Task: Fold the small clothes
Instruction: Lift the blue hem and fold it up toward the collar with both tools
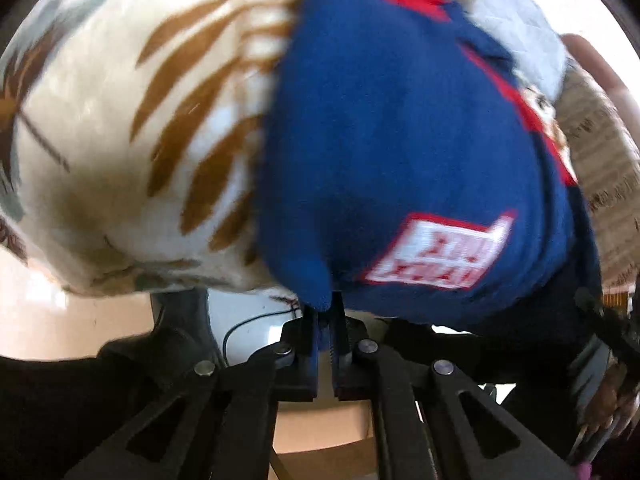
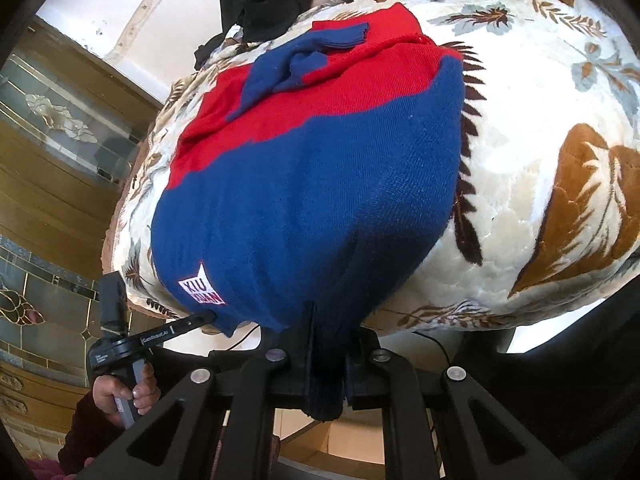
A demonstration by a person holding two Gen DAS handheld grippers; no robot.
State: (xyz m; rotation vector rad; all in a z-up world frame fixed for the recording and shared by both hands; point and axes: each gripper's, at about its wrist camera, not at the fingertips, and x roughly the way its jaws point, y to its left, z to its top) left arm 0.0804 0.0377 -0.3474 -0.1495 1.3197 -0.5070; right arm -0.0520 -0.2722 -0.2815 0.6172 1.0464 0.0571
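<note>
Fingers of left gripper (image 1: 325, 320) and right gripper (image 2: 326, 356) clamp near hem of blue-red sweater (image 2: 312, 184); sleeve tucked, body fold pending on leaf-print blanket (image 2: 540, 160).

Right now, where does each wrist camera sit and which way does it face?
Left wrist: on the left gripper, looking down its fingers at the sweater hem on the leaf-print blanket.
Right wrist: on the right gripper, pinching the same hem; shows the left gripper and the hand holding it.
Shared: sweater, white patch, blanket.

Black grippers w/ silver screws (image 2: 199, 376), dark maroon sleeve (image 2: 86, 432).
</note>
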